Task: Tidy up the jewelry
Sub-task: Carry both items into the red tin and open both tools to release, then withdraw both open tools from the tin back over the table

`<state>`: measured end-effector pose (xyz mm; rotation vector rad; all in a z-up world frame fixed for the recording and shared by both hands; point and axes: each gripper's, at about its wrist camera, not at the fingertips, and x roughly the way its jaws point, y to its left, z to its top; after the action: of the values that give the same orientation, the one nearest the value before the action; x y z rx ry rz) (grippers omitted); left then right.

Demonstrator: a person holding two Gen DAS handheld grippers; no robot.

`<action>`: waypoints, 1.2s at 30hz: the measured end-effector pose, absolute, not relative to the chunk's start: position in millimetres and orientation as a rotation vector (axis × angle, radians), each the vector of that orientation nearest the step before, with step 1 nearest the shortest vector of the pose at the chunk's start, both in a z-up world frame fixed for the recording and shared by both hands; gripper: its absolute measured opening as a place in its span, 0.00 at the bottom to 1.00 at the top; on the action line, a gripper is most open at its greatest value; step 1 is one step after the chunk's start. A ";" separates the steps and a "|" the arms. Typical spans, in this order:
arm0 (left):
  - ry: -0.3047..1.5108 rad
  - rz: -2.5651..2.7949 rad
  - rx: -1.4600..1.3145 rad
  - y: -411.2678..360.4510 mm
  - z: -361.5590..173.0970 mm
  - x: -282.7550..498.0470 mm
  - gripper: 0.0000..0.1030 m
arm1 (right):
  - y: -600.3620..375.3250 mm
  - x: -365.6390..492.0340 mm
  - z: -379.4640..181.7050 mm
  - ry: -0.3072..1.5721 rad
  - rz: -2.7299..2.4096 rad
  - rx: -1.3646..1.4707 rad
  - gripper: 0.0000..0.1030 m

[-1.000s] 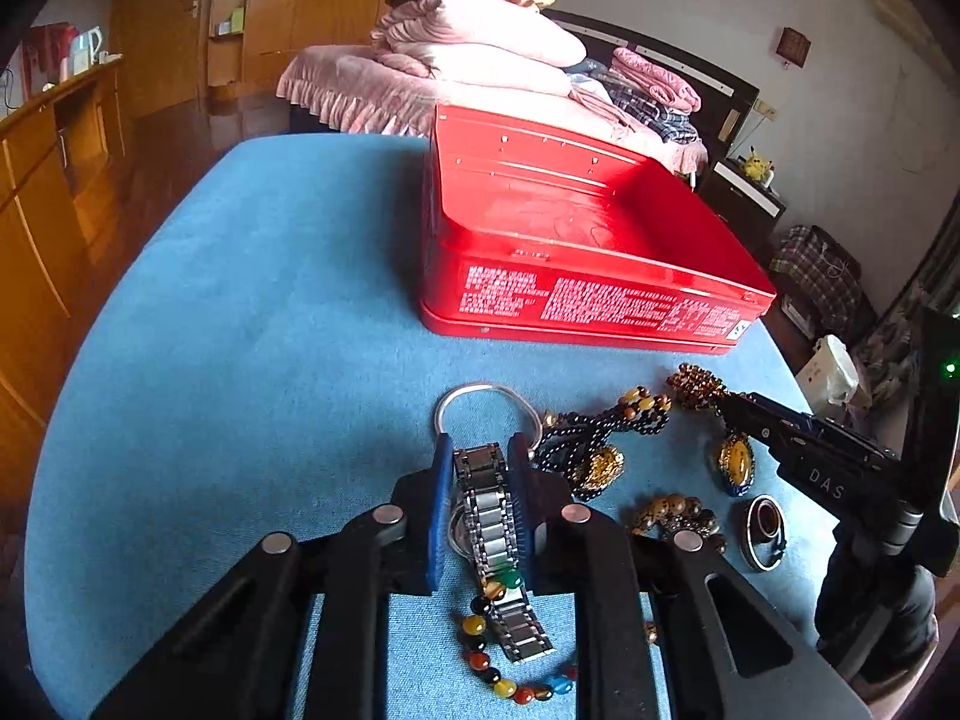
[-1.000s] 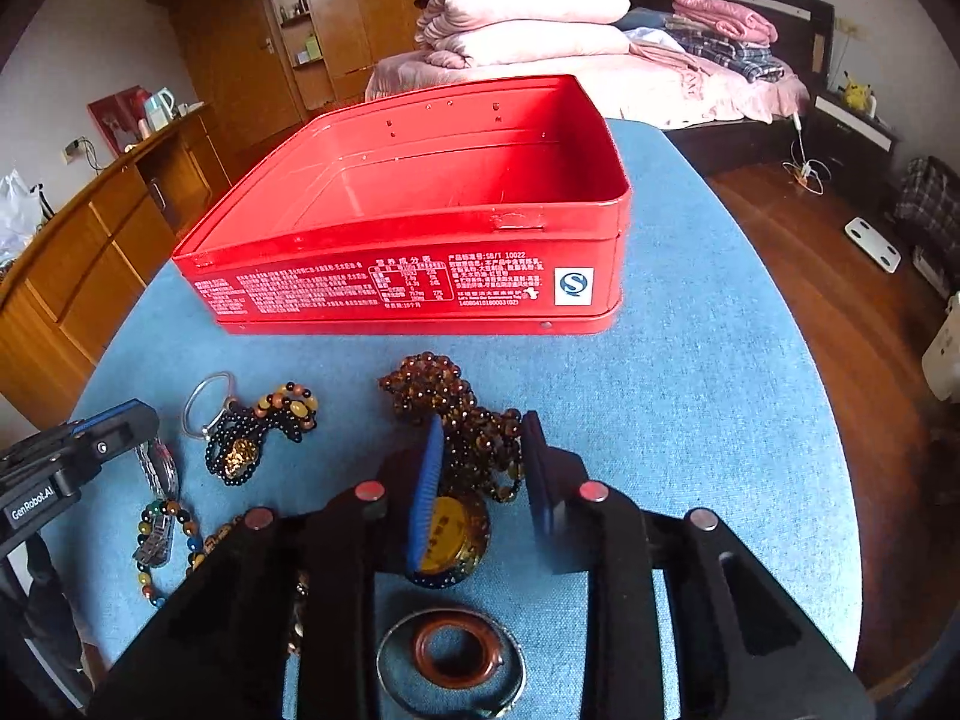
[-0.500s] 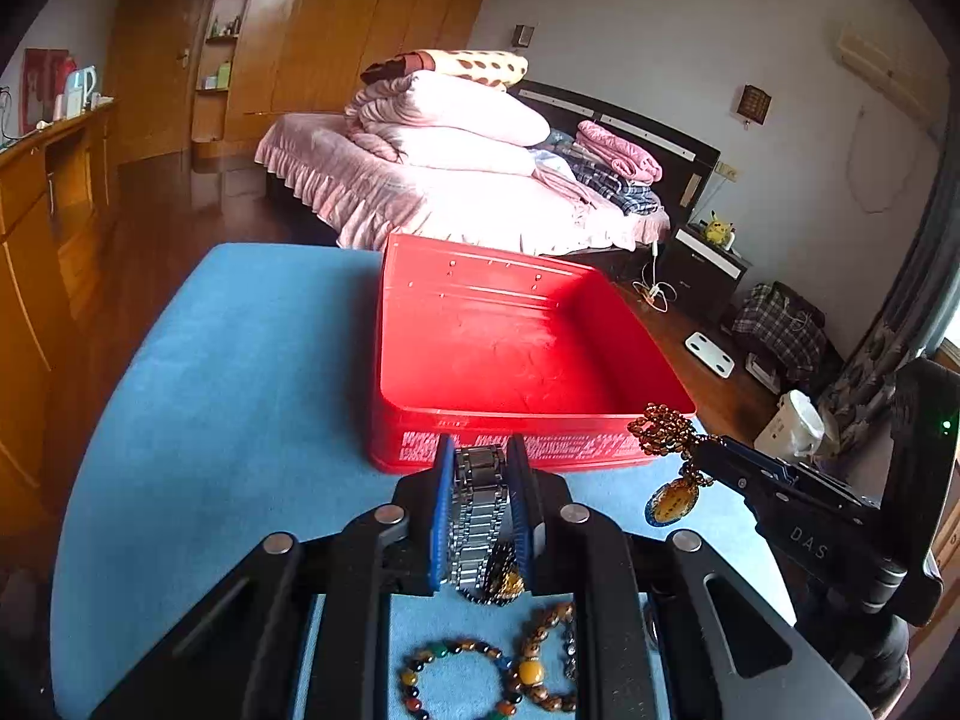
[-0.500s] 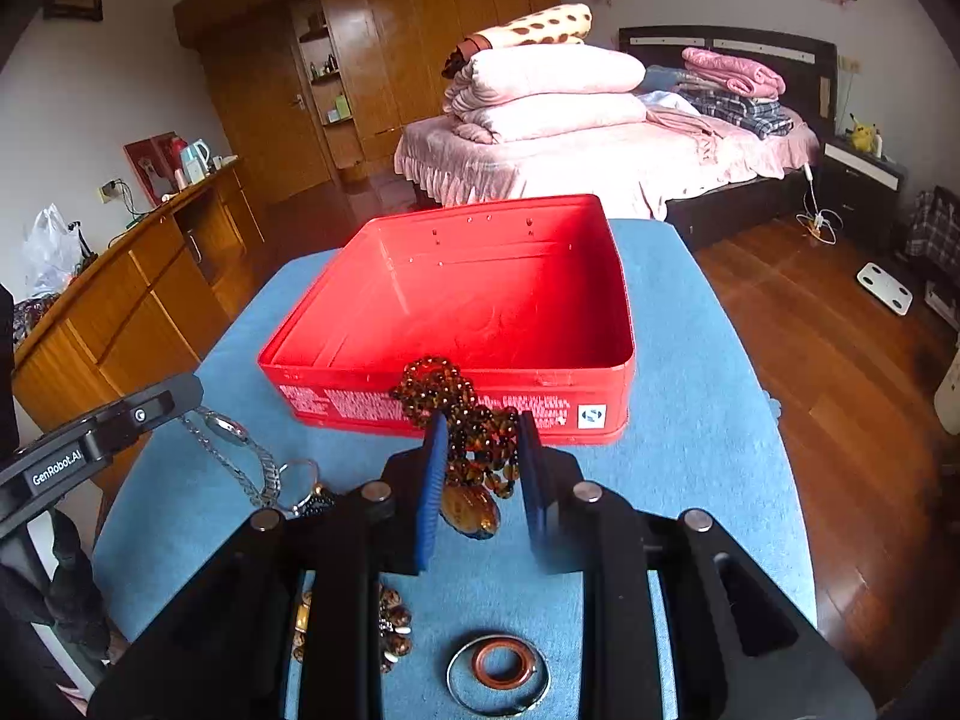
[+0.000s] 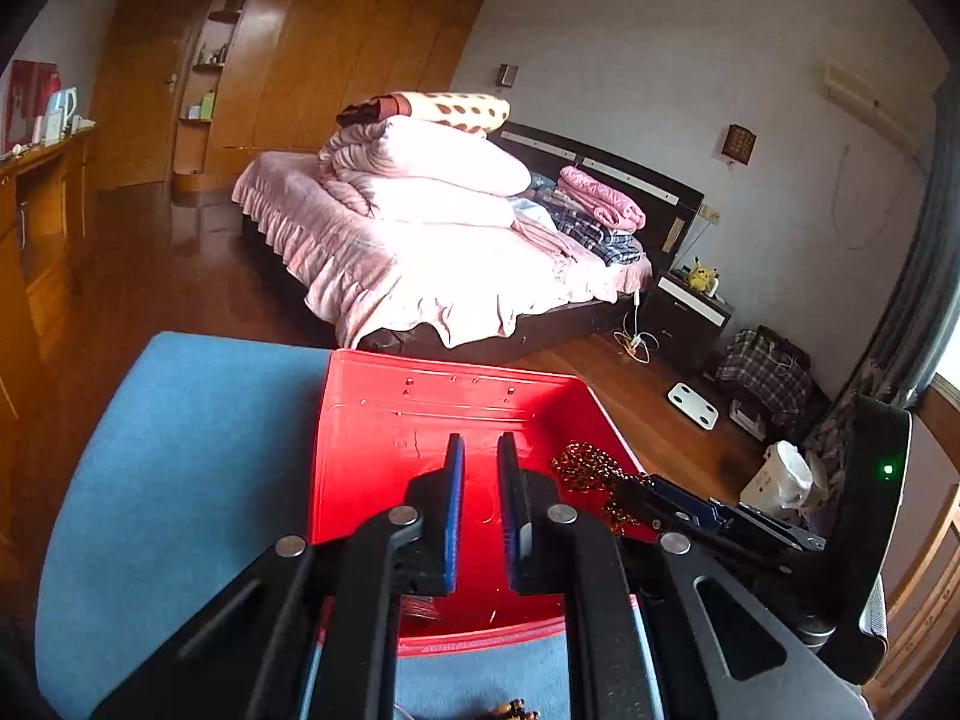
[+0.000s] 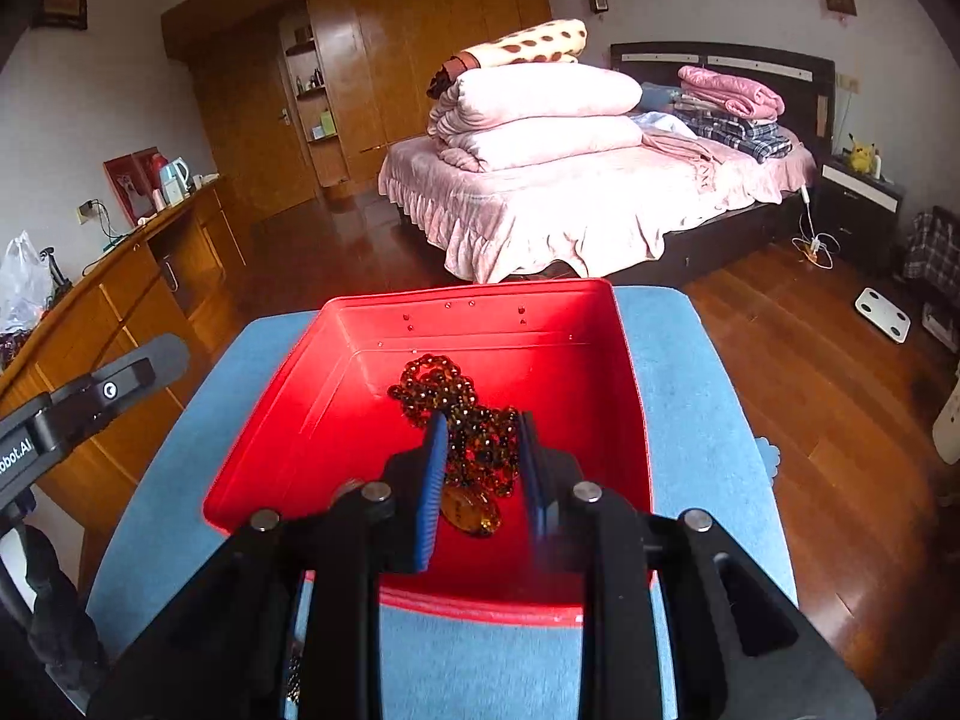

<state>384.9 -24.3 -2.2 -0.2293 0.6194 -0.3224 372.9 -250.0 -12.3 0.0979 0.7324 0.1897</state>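
An open red tin [image 5: 384, 420] [image 6: 282, 420] stands on the blue table. My left gripper [image 5: 480, 444] hangs over the tin, jaws slightly apart with nothing between them; the metal watch is out of sight. My right gripper [image 6: 480, 420] is open over the tin. The amber bead necklace with its pendant [image 6: 462, 420] lies in the tin between and beyond the jaws; whether the fingers touch it is unclear. The necklace also shows in the left wrist view [image 5: 588, 468], by the right gripper's tip [image 5: 660, 492].
Blue cloth covers the table [image 5: 180, 450] [image 6: 678, 360]. A few beads [image 5: 510, 709] lie on the table just before the tin. A wooden cabinet [image 6: 120, 276] stands to the left, a bed [image 6: 570, 180] beyond the table.
Both grippers rose and moved forward over the red tin. The left gripper opened and no longer holds the watch. The right gripper opened, and the necklace now lies in the tin.
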 end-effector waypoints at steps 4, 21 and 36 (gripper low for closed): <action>0.688 -0.300 -0.245 -19.1 -26.7 405.7 0.11 | -242.9 387.0 -30.1 0.759 0.191 0.086 0.26; 0.686 -0.212 -0.111 3.7 -38.9 313.3 0.60 | -266.0 285.8 -21.2 0.653 0.197 0.115 0.53; 0.692 -0.110 -0.034 3.2 -89.5 216.6 0.76 | -276.7 180.6 -89.5 0.770 0.145 0.108 0.55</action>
<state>216.6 3.2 -89.5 -0.0342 0.6919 -0.1102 180.6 -276.7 -89.5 0.1083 0.7697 0.1447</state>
